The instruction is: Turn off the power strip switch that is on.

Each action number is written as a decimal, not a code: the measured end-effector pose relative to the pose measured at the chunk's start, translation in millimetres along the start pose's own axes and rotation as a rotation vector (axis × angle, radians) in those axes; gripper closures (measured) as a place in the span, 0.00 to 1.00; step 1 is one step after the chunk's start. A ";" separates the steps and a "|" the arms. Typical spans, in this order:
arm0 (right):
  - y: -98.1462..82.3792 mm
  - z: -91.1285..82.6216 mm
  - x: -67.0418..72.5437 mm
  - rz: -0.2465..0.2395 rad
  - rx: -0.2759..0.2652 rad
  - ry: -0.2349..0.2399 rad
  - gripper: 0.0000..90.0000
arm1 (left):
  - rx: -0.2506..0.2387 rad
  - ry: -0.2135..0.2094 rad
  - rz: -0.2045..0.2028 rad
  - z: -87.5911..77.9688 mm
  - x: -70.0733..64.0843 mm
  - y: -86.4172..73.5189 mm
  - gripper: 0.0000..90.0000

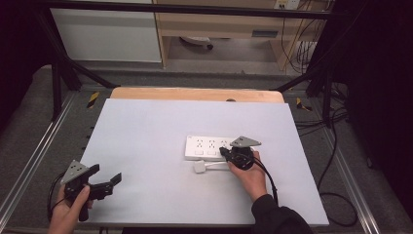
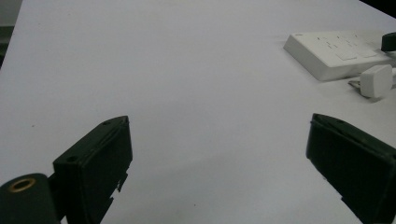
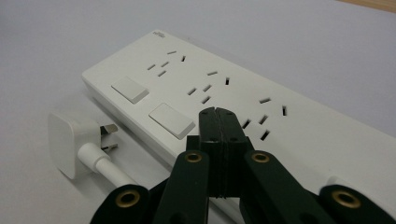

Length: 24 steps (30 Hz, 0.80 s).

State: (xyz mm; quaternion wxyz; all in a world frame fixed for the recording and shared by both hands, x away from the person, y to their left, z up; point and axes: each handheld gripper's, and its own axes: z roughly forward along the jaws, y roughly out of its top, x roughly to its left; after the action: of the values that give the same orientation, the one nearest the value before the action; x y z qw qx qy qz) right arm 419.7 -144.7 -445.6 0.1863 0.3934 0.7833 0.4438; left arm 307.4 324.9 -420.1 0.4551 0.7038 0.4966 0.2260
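A white power strip (image 1: 207,146) lies right of the table's middle, with three socket groups and two rocker switches (image 3: 171,120) showing along its near edge. A white plug (image 1: 199,166) lies loose on the table just in front of it, pins toward the strip, and its white cable (image 3: 100,163) runs back under my right hand. My right gripper (image 3: 218,112) is shut with nothing between its jaws. Its tips are over the strip (image 3: 233,74), just right of the second switch. My left gripper (image 1: 109,181) stands open over bare table at the front left.
A white sheet (image 1: 160,122) covers the table, with a wooden edge (image 1: 195,93) at the back. Black frame bars and cables run around the table's sides. The strip (image 2: 336,53) and plug (image 2: 376,80) lie far right of my left gripper (image 2: 219,123).
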 end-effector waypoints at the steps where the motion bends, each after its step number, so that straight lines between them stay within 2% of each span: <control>1: -0.1 0.0 0.0 0.000 0.000 -0.001 1.00 | 0.000 0.000 0.000 0.0 0.0 0.0 0.08; 24: -1.7 2.8 2.2 -0.010 -0.001 -0.003 1.00 | 0.002 0.000 -0.002 0.3 -0.1 -0.3 0.08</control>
State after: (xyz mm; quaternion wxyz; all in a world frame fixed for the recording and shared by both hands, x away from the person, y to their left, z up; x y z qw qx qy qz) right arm 419.3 -142.0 -448.4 0.1897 0.3901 0.7847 0.4429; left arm 307.4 324.7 -420.4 0.4544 0.7037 0.4975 0.2252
